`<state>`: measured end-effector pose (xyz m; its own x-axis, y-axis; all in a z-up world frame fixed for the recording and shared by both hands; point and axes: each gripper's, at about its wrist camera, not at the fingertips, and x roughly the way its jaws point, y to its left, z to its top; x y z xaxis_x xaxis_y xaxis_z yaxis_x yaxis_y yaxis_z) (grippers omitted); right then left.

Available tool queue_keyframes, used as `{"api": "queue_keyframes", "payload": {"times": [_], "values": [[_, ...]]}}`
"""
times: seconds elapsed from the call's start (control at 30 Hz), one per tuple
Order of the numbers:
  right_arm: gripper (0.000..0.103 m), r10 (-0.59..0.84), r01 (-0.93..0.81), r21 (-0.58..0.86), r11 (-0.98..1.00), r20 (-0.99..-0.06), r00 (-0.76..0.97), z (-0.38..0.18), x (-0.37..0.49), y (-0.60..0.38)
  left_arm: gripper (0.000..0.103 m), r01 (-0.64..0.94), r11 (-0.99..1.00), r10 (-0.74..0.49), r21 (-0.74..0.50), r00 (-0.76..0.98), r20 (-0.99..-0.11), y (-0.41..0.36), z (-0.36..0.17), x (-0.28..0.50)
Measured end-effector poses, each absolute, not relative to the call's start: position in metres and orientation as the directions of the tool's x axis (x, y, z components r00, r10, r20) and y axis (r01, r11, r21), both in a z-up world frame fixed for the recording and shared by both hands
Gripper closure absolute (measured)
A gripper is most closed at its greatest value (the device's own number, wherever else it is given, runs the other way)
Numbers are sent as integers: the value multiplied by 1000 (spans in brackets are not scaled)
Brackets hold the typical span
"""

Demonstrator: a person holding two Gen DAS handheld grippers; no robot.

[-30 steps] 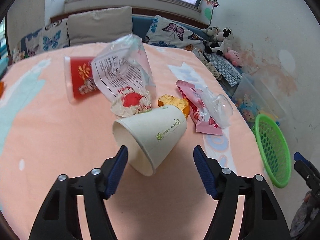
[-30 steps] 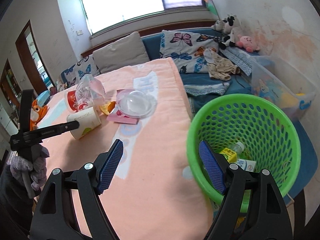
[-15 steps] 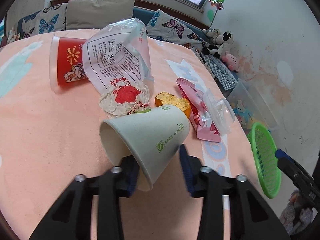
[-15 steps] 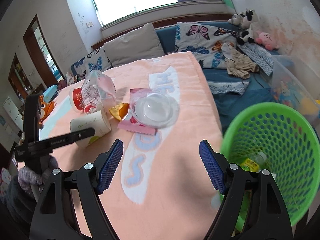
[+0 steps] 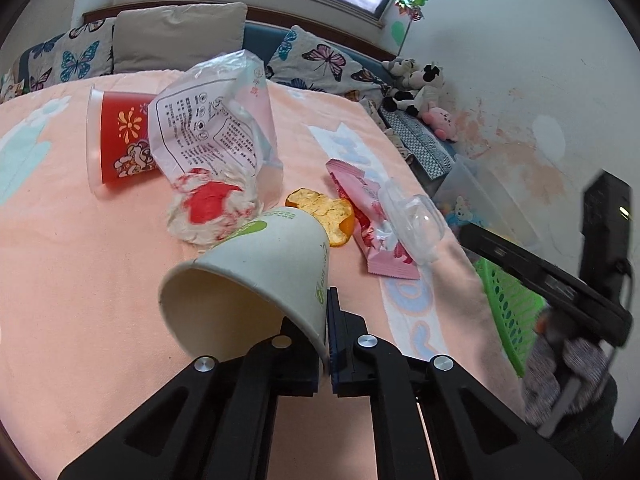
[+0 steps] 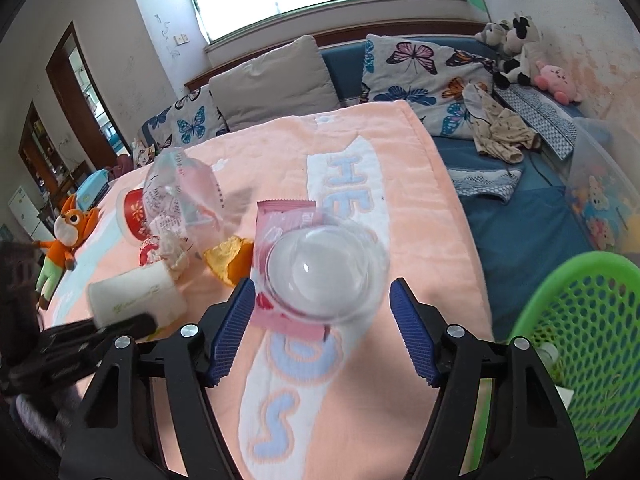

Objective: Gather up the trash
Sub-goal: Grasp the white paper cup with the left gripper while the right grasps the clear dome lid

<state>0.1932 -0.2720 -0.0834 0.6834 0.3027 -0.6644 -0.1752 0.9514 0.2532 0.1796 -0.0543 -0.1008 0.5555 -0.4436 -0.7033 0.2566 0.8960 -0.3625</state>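
Note:
A white paper cup [image 5: 256,276] lies on its side on the peach tablecloth [image 5: 80,260]. My left gripper [image 5: 325,320] is shut on its rim wall, one finger hidden inside the cup. In the right wrist view a clear dome lid [image 6: 324,276] rests on a pink wrapper [image 6: 284,216]. My right gripper [image 6: 322,286] straddles the lid, its jaws closing, and the blue pads [image 6: 236,320] stand just off its edges. Behind lie an orange peel [image 5: 324,216], a crumpled red-and-white wrapper [image 5: 212,208], a clear printed bag [image 5: 212,132] and a red cup [image 5: 120,136].
A green mesh basket [image 6: 580,340] with some trash inside stands off the table's right edge. A sofa with butterfly cushions [image 6: 420,64] runs behind the table. An orange plush toy [image 6: 64,236] sits at the far left. A clear storage box [image 6: 600,192] is at the right.
My left gripper's jaws have closed onto the paper cup's rim. The right gripper has swung left from over the green basket to the dome lid, and its jaws have narrowed.

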Motion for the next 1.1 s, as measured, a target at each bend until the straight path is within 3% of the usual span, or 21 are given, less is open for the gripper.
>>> {"api": "queue_keyframes", "payload": {"times": [0.23,0.73,1.1], "values": [[42,307,-169,263,950,-681,665,-96,219,-265,99,290,888,-459,-356,562,-688,-50,-91,165],[44,293,-156,254,955,-704,647,-112,240,-259,99,331,877,-481,-349,579,-659,-40,-75,138],[45,294,-161,258,953,-649,702,-85,214,-271,99,349,874,-485,-338,586,-650,-47,-67,132]]}}
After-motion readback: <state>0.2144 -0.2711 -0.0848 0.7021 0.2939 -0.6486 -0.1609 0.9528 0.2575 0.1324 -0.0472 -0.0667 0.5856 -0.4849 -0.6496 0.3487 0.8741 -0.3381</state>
